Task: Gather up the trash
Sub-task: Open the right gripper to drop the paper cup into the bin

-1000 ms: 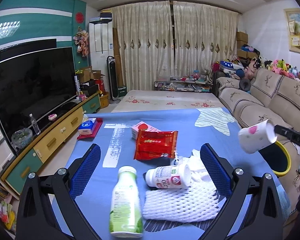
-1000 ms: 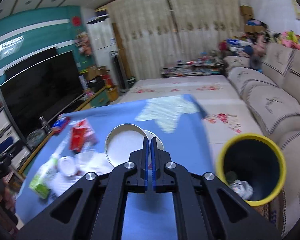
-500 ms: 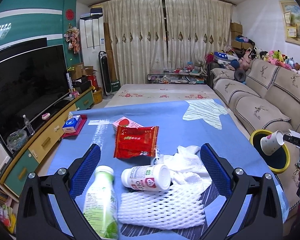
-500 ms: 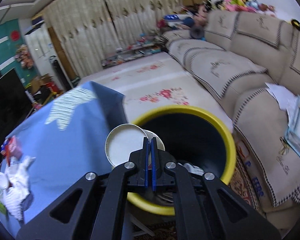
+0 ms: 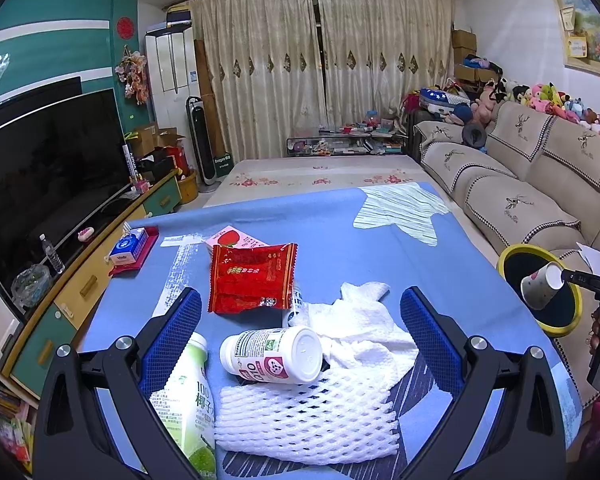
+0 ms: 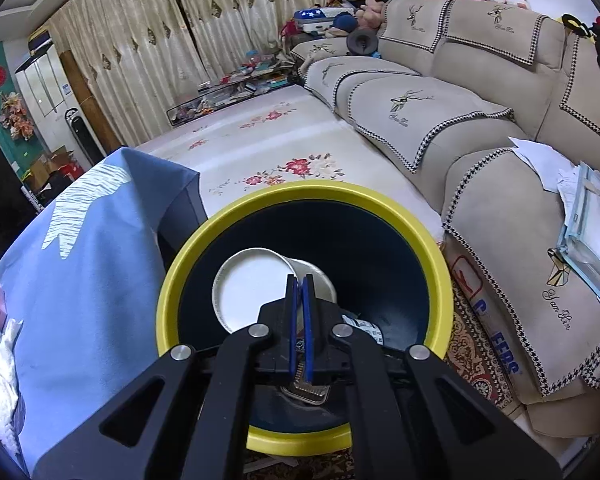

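My right gripper (image 6: 299, 280) is shut on the rim of a white paper cup (image 6: 252, 288) and holds it over the mouth of the yellow-rimmed dark bin (image 6: 380, 200). The left wrist view shows the same cup (image 5: 542, 290) over the bin (image 5: 540, 249) at the table's right edge. My left gripper (image 5: 300, 304) hangs open above the blue table (image 5: 360, 232). Between its fingers lie a small white bottle (image 5: 272, 354), a crumpled tissue (image 5: 360, 320) and white foam netting (image 5: 304, 420). A green-and-white drink bottle (image 5: 188, 408) lies by the left finger. A red snack packet (image 5: 252, 276) and a pink carton (image 5: 232, 237) lie farther off.
A beige sofa (image 6: 440, 112) with papers (image 6: 580, 208) on it runs along the right of the bin. A TV (image 5: 40, 168) and low cabinet (image 5: 92, 280) stand left of the table. A tissue pack on a red tray (image 5: 132, 248) sits at the table's left edge.
The right gripper has swung the cup from above the table down and rightward over the bin's mouth. The left gripper has drifted in over the trash, which now sits more centred between its fingers.
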Demonstrator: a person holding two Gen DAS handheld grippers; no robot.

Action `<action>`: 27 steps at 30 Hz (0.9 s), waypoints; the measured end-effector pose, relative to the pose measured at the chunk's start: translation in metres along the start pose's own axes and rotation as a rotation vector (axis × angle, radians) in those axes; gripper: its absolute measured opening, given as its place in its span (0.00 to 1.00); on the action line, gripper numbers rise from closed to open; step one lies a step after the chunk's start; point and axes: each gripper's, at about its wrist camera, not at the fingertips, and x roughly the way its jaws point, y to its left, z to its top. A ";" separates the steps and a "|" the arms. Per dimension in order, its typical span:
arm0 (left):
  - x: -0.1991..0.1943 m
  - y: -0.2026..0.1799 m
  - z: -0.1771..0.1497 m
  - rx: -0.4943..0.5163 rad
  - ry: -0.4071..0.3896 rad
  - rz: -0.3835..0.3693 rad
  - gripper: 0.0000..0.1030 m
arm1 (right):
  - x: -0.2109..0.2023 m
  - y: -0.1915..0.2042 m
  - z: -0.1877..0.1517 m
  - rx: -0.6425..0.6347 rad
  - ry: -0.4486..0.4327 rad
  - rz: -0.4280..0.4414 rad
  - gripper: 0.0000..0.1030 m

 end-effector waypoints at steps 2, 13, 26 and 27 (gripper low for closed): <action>0.001 0.000 0.000 0.000 0.000 0.000 0.95 | -0.002 0.001 0.001 -0.003 -0.003 -0.004 0.06; -0.007 0.010 -0.005 -0.021 -0.012 0.005 0.95 | -0.030 0.022 -0.010 -0.014 -0.028 0.042 0.27; -0.023 0.054 -0.031 -0.064 0.029 0.099 0.95 | -0.047 0.045 -0.024 -0.033 -0.023 0.100 0.32; -0.023 0.058 -0.034 -0.070 0.035 0.107 0.95 | -0.048 0.049 -0.024 -0.040 -0.022 0.104 0.32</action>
